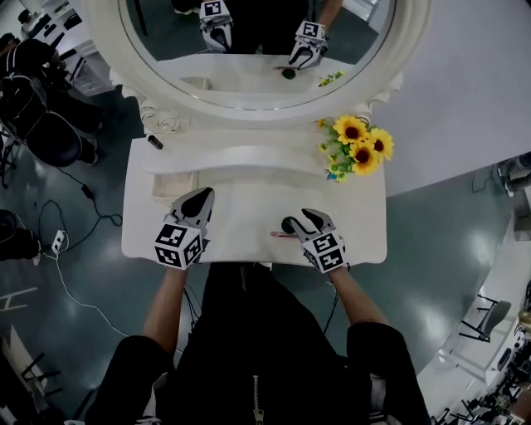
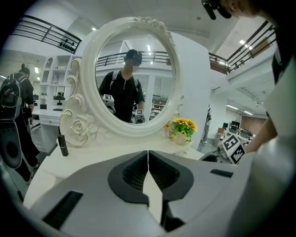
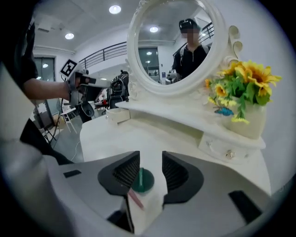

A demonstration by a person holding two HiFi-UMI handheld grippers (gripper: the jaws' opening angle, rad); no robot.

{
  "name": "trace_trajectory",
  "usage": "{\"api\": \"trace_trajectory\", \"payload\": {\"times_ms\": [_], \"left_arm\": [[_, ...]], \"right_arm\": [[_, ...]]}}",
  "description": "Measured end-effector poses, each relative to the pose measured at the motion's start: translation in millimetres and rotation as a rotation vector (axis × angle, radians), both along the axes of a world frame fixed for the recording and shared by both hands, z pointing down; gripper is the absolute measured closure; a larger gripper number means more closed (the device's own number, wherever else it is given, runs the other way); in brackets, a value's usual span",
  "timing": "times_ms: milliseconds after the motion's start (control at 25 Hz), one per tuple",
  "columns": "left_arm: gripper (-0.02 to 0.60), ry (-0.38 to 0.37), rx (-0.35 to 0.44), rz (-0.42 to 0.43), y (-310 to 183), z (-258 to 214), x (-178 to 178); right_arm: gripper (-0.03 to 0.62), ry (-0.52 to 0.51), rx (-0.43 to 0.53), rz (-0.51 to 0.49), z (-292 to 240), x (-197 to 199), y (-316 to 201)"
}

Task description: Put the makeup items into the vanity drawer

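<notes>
Makeup, a round dark-green compact (image 3: 142, 180) and slim pink stick (image 3: 135, 199), is lying on the cream worktop (image 1: 249, 199) between the right gripper's (image 3: 150, 157) parted jaws, the left gripper (image 2: 148, 155) hovering closed and empty, so the open cream drawer (image 1: 172, 184) is apparently awaiting everything

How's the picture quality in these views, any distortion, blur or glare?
Head view: sharp, even light, glare patches on the floor. Left gripper view: fisheye bulges the mirror; near fingers soft. Right gripper view: same fisheye, dark corners, bright ceiling lights.
</notes>
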State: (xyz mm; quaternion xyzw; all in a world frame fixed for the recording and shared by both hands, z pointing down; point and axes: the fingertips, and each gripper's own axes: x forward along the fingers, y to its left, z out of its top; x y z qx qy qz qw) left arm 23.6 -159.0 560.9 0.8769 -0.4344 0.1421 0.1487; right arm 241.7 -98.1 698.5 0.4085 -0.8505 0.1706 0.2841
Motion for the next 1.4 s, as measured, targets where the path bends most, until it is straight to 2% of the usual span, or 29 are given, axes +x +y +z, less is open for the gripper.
{"api": "trace_trajectory", "payload": {"times_ms": [240, 560, 640, 680, 840, 1160, 1400], "left_arm": [[0.560, -0.016, -0.013, -0.028, 11, 4, -12], [0.560, -0.030, -0.042, -0.085, 25, 12, -39], [0.560, -0.031, -0.044, -0.093, 28, 13, -43], [0.560, -0.030, -0.044, -0.095, 29, 14, -44], [0.560, -0.019, -0.034, -0.094, 28, 12, -44], [0.560, 0.001, -0.019, -0.097, 24, 8, -45], [0.560, 0.017, 0.001, -0.105, 17, 2, -49]], "right_arm": [[0.469, 0.054, -0.158, -0.013, 51, 1, 16], [0.508, 0.131, -0.195, -0.041, 68, -8, 24], [0.529, 0.155, -0.182, -0.052, 69, -8, 24], [0.586, 0.174, -0.174, -0.062, 70, -7, 25], [0.586, 0.196, -0.167, -0.062, 74, -5, 25], [0.588, 0.098, -0.066, 0.008, 19, -5, -12], [0.588, 0.005, 0.086, 0.081, -53, 1, -58]]}}
